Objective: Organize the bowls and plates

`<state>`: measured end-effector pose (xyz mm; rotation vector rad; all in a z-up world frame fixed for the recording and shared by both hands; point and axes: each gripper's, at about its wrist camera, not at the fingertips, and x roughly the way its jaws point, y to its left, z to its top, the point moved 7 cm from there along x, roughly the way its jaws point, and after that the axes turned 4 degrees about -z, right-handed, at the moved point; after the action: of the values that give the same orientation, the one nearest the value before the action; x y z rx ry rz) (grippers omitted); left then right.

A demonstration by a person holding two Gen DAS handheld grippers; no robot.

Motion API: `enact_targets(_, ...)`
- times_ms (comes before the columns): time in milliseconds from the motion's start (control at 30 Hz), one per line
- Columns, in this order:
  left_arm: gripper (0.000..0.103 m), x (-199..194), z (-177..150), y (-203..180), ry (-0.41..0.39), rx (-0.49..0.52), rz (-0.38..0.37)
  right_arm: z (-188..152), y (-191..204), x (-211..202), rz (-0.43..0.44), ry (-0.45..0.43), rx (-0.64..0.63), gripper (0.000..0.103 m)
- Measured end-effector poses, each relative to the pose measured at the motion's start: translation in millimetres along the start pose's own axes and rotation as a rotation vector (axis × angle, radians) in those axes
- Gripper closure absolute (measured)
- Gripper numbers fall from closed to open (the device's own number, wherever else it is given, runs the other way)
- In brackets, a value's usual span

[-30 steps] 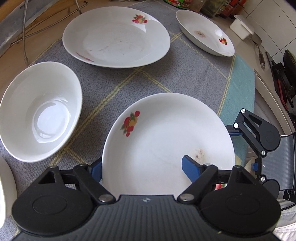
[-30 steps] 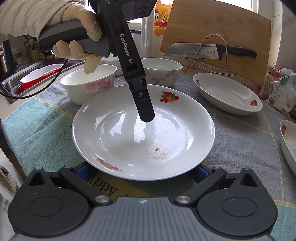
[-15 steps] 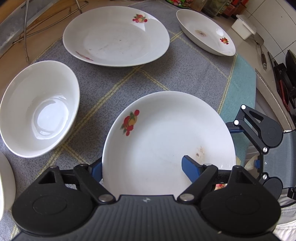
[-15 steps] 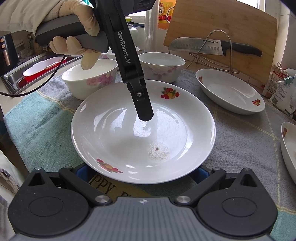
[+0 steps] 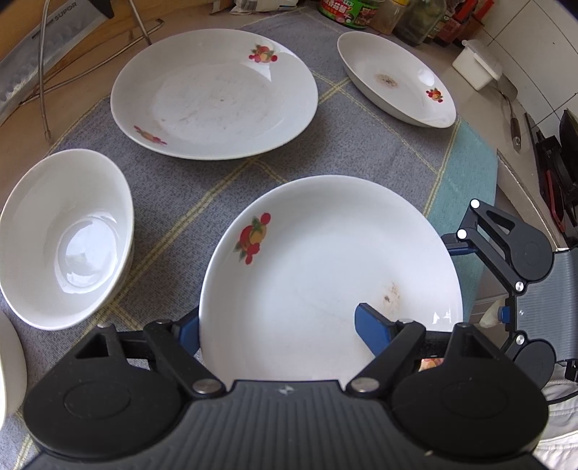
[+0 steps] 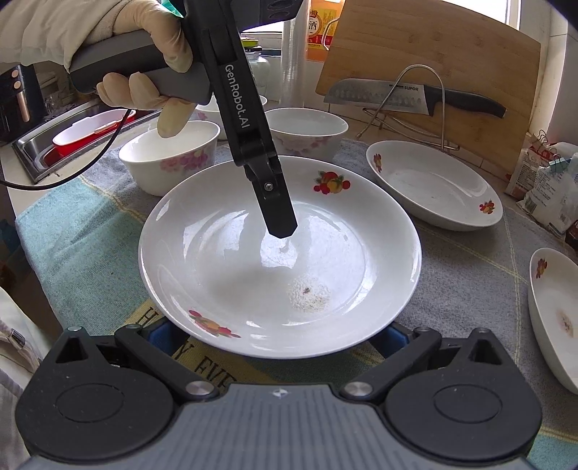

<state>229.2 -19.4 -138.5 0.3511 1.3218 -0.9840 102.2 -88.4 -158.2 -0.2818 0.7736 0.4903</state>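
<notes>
Plates (image 5: 332, 274): 3 | bowls (image 5: 65, 238): 1 | left gripper (image 5: 278, 336) jaws pinching nearest plate | right gripper (image 6: 278, 336) jaws spread

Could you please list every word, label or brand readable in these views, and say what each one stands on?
"GenRobot.AI": on the left gripper, seen from the right wrist.
"SUPOR": on the knife blade.
"SUPOR": on the same knife, left wrist view.
"Y EVE", partly hidden: on the cloth under the near plate.
Labels on the orange bottle and green jar: too small to read.

White plates (image 5: 325, 274) with red fruit motifs, grey yellow-lined cloth (image 5: 188, 180), pink-flowered bowls (image 6: 169, 155)
</notes>
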Motion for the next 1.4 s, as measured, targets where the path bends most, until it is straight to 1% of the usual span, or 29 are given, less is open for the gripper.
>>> enact_targets(267, 0.019, 3.6, 17.7, -14.9, -0.01, -0.009, 0.008, -1.9, -16.7, -7.4, 0.007, -0.006, -0.02, 0.0)
enact_targets(600, 0.019, 13.3, 48.3, -36.2, -0.015, -0.007, 0.014, -12.0, -51.1, -23.9, -0.002, -0.019, -0.034, 0.0)
enact_targets(1033, 0.019, 31.8, 95.8, -66.4, -0.01, 0.04, 0.018, -28.7, -98.5, -43.2, -0.038, -0.029, -0.018, 0.0)
enact_targets(1400, 0.019, 43.3, 134.6, -81.0, 0.0, 0.089, 0.021, -34.1, -134.6, -51.3, -0.081, -0.04, 0.012, 0.0)
